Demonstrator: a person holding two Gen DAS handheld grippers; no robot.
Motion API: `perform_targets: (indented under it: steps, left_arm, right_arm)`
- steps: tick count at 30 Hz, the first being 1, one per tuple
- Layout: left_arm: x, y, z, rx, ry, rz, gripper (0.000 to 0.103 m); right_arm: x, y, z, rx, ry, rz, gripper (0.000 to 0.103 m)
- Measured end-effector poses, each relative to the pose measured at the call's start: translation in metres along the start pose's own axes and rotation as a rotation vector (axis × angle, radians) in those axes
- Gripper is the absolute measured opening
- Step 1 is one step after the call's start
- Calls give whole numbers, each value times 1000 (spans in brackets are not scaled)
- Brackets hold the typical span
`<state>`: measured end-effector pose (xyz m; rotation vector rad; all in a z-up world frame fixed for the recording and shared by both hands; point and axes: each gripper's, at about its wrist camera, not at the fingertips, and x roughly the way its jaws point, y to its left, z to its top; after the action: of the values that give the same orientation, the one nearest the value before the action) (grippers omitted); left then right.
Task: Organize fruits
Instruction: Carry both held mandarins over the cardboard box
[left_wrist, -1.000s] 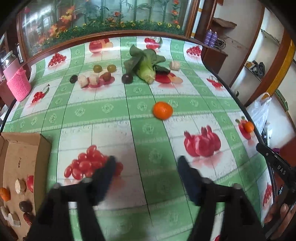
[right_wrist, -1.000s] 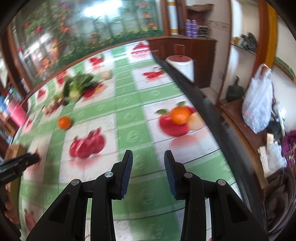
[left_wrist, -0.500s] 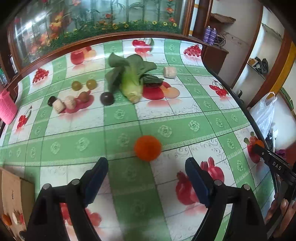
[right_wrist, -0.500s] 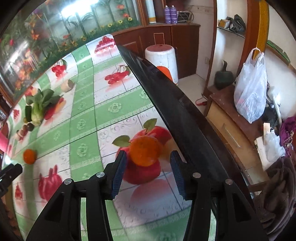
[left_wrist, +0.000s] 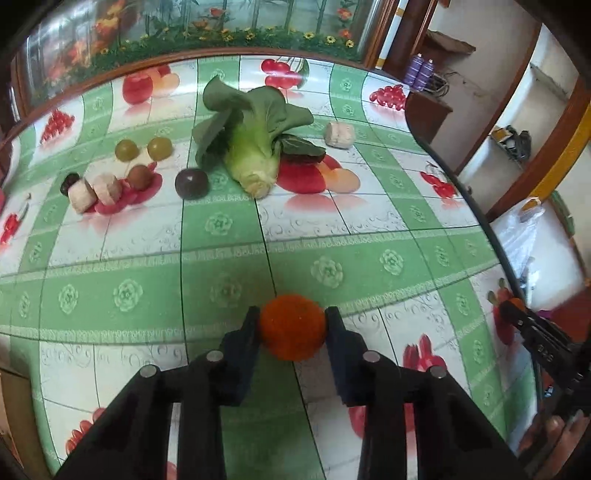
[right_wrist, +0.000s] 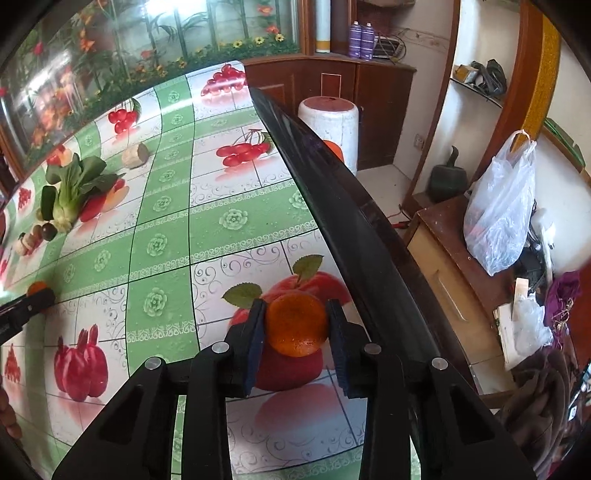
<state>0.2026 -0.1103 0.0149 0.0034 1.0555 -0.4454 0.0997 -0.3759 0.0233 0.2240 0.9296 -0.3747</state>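
Observation:
In the left wrist view my left gripper (left_wrist: 292, 328) is shut on an orange tangerine (left_wrist: 292, 326) that rests on the fruit-print tablecloth. In the right wrist view my right gripper (right_wrist: 297, 325) is shut on a second tangerine (right_wrist: 297, 324) near the table's right edge. Farther back lie a bok choy (left_wrist: 251, 136), a dark plum (left_wrist: 191, 183), two green grapes (left_wrist: 144, 149), a brown fruit (left_wrist: 140, 176) and pale cut pieces (left_wrist: 94, 190). A beige chunk (left_wrist: 340, 135) lies to the right of the bok choy.
The dark table edge (right_wrist: 351, 206) runs diagonally past my right gripper. Beyond it stand a white stool (right_wrist: 328, 122), a wooden cabinet (right_wrist: 443, 266) and a plastic bag (right_wrist: 502, 214). A cardboard box corner (left_wrist: 14, 406) shows at the lower left.
Both grippers moved forward over the table and closed: the left one on the middle tangerine, the right one on the tangerine near the table edge.

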Motion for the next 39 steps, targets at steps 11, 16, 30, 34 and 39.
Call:
perform_targets:
  steps: [11, 16, 30, 34, 39]
  left_arm:
    - [-47, 11, -52, 45, -15, -36, 37]
    - [-69, 14, -86, 36, -2, -56, 37]
    - [-157, 44, -163, -72, -97, -26, 37]
    - [-181, 63, -187, -127, -117, 6, 37]
    - [-208, 100, -211, -196, -152, 85, 37]
  right_arm:
    - [-41, 11, -29, 26, -74, 104, 32]
    - [-60, 23, -43, -27, -97, 125, 32]
    - [-105, 87, -108, -187, -35, 304, 32]
    - [-111, 130, -135, -279, 4, 366, 32]
    - [-119, 186, -155, -391, 31, 447, 32]
